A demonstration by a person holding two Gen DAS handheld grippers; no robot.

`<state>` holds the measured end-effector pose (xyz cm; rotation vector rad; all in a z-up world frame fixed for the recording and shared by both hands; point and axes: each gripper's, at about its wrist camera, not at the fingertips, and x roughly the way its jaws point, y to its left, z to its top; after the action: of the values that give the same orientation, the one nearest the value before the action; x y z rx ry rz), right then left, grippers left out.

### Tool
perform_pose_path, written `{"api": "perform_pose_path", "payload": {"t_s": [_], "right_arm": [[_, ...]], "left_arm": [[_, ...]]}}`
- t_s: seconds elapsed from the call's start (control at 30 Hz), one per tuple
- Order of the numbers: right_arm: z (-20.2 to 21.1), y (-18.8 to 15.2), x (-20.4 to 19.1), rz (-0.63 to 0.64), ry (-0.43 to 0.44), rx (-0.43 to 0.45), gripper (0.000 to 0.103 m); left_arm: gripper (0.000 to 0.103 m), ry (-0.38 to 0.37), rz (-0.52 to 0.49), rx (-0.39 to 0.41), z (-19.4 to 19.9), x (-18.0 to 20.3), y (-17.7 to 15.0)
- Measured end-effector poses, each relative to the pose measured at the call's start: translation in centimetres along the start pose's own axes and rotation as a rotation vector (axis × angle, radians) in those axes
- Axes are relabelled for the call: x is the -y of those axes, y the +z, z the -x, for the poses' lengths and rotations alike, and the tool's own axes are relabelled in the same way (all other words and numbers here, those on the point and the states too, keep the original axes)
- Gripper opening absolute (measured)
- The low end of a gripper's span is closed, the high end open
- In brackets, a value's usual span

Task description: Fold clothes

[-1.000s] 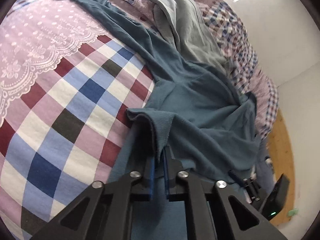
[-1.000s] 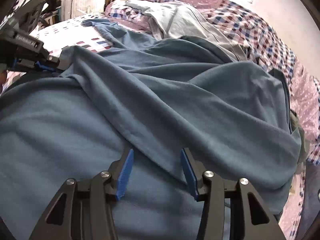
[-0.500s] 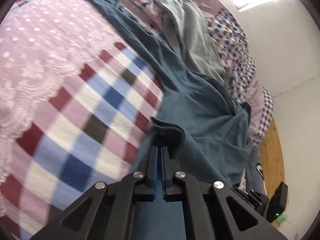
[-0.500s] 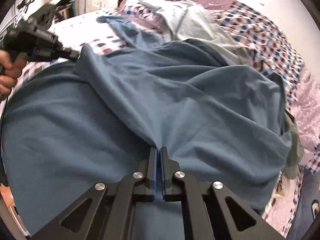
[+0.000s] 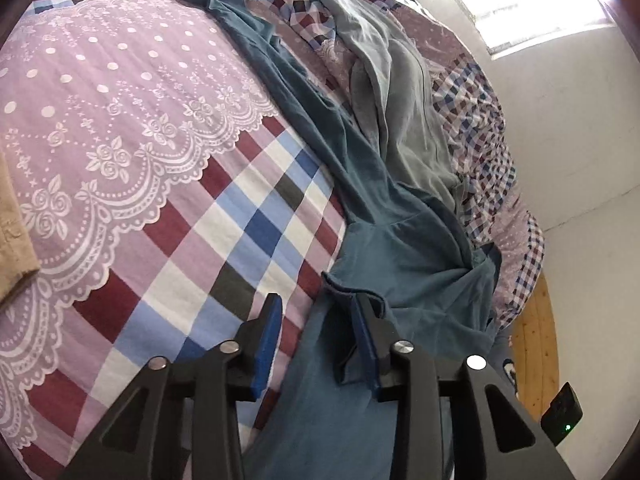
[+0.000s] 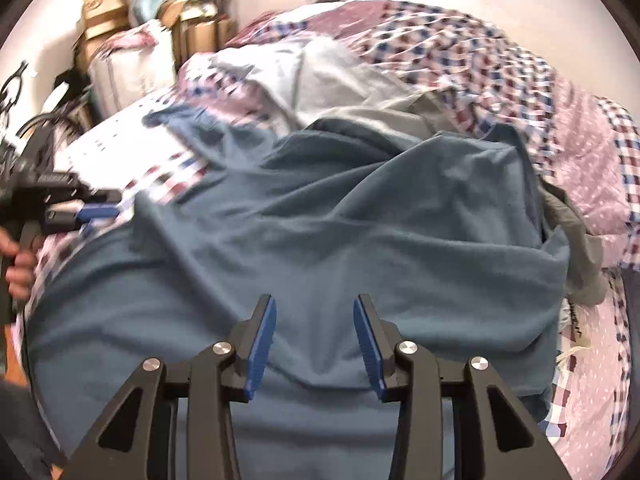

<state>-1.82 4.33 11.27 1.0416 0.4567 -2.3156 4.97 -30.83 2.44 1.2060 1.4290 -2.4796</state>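
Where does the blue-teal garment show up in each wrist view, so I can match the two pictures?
Left wrist: the blue-teal garment runs from upper left down to bottom centre, right of the checked bedspread.
Right wrist: it fills the centre and lower picture.
Shared landmark: the grey garment lying just beyond it.

Blue garment (image 5: 400, 248): its near end runs under the left gripper (image 5: 316, 332) and off the bottom edge.
Grey garment (image 5: 404, 120): partly covered by the blue garment.
Tan cloth (image 5: 12, 248): cut by the left edge.
Boxes (image 6: 120, 20) behind the blue garment: blurred.
Hand (image 6: 18, 260): cut by the left edge.
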Motion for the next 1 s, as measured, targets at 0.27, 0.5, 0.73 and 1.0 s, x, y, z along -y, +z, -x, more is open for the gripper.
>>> {"api": "perform_pose_path", "payload": {"t_s": [0.27, 0.5, 0.73, 1.0], "right_arm": [[-2.1, 7.2, 2.0, 0.052, -0.059, 0.02, 0.046], [-10.2, 14.2, 2.3, 0.239, -0.143, -0.133, 0.043], [-15.6, 16.0, 2.5, 0.405, -0.259, -0.27, 0.028], [-17.5, 19.8, 1.9, 0.589, -0.344, -0.321, 0.001]], "left_arm": [[0.038, -0.07, 0.027, 0.067, 0.5, 0.0, 0.7], [0.038, -0.078, 0.018, 0.114, 1.4, -0.3, 1.3], [0.038, -0.108, 0.044, 0.143, 1.8, -1.0, 2.2], [0.038, -0.12, 0.085, 0.141, 1.6, -2.1, 3.0]]}}
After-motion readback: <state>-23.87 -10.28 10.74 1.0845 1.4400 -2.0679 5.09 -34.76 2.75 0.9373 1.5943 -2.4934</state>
